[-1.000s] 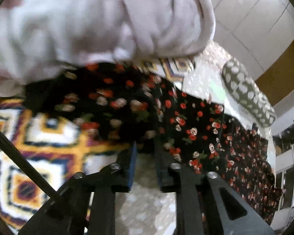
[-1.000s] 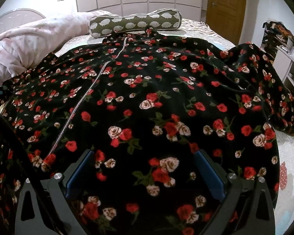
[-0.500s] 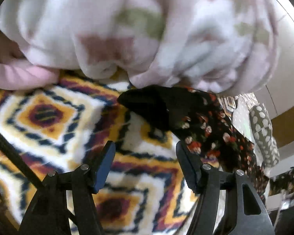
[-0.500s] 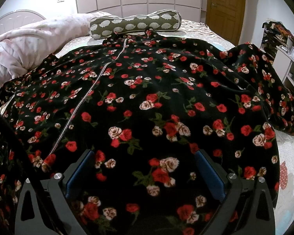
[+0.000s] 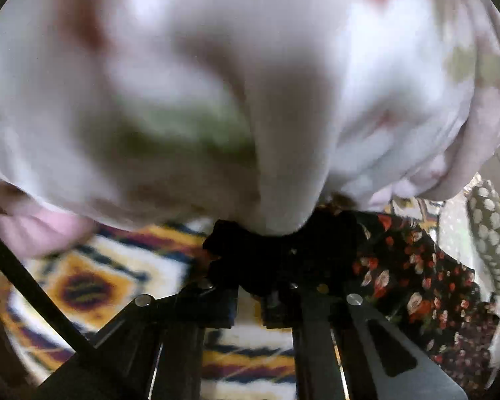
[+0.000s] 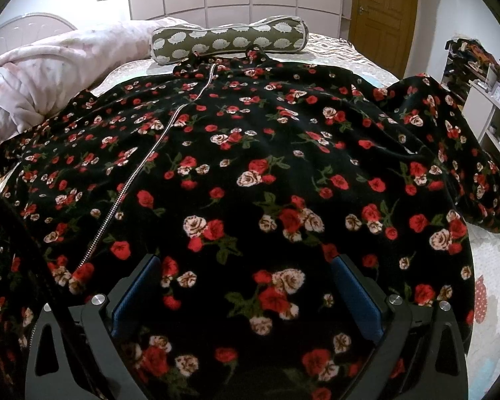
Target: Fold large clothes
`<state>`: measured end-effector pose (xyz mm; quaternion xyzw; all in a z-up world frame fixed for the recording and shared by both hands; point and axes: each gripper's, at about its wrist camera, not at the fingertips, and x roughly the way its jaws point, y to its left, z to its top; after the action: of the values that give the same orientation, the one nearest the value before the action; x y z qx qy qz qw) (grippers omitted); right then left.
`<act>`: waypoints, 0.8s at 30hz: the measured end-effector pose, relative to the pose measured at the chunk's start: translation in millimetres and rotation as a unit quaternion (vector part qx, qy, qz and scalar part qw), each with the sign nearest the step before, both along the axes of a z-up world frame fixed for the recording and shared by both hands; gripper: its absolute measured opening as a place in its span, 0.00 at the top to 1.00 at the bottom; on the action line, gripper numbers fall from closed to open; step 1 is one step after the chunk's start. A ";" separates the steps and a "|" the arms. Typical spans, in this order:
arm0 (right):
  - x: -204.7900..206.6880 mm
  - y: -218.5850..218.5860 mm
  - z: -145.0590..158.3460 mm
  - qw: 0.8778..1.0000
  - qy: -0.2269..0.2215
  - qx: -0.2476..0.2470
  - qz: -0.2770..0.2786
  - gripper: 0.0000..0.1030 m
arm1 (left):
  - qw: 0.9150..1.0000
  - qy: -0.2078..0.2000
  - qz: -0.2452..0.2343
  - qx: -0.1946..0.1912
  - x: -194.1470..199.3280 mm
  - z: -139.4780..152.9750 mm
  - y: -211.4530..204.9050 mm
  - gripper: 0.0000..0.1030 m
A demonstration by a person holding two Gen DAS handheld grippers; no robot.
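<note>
Between the wide-spread fingers of the right gripper lies the black floral robe, spread flat over the bed; the blue pads stand well apart and grip nothing, hovering at the robe's near hem. Ahead of this gripper and a little to its left, a silver zipper runs up the front toward the collar. Beyond the collar, at the far end, rests a green bolster pillow with white prints, touching or just behind the neckline. Far left of the gripper a pink quilt is heaped along the robe's edge. To the far right one sleeve reaches toward the bed's side.

Just ahead of the left gripper a dark bunched sleeve end of the robe sits at the fingertips. The fingers are close together with only a narrow gap, but the view is blurred and I cannot tell whether cloth is pinched between them. Above it the pink quilt fills most of the view, overhanging the dark cloth. Below and left of the gripper is a patterned blanket in yellow, white and dark diamonds.
</note>
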<state>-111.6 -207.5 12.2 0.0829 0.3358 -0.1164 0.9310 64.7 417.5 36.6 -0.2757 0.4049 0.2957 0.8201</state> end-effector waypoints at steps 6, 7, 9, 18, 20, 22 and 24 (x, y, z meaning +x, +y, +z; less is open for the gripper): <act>-0.1 -0.4 0.0 1.000 0.000 0.000 0.000 0.01 | 0.999 -0.015 -0.008 0.028 -8.7 46.3 -24.2 0.92; 0.5 -0.4 0.5 1.000 0.000 0.001 0.000 0.01 | 0.999 -0.025 -0.026 0.036 -6.8 58.9 -38.9 0.92; 0.5 -0.9 0.8 1.000 -0.001 0.001 0.000 0.00 | 0.996 -0.044 -0.066 0.043 -0.3 81.7 -73.1 0.92; -5.1 -3.6 1.5 1.000 -0.013 0.020 0.006 0.00 | 0.940 -0.094 -0.326 -0.020 70.1 135.4 -348.3 0.92; -6.4 -5.0 1.7 0.999 -0.017 0.027 0.007 0.00 | 0.915 -0.096 -0.387 -0.060 87.0 131.5 -408.2 0.91; -7.6 -6.7 1.9 0.999 -0.020 0.034 0.009 0.00 | 0.882 -0.089 -0.452 -0.101 93.9 127.7 -470.5 0.88; -8.2 -7.6 2.2 0.999 -0.023 0.039 0.010 0.00 | 0.867 -0.090 -0.477 -0.114 91.5 125.5 -501.4 0.68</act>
<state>-119.8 -215.1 14.4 0.1182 0.3198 -0.0919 0.9356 156.2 -83.9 162.2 -0.1654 0.4426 -0.2059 0.8569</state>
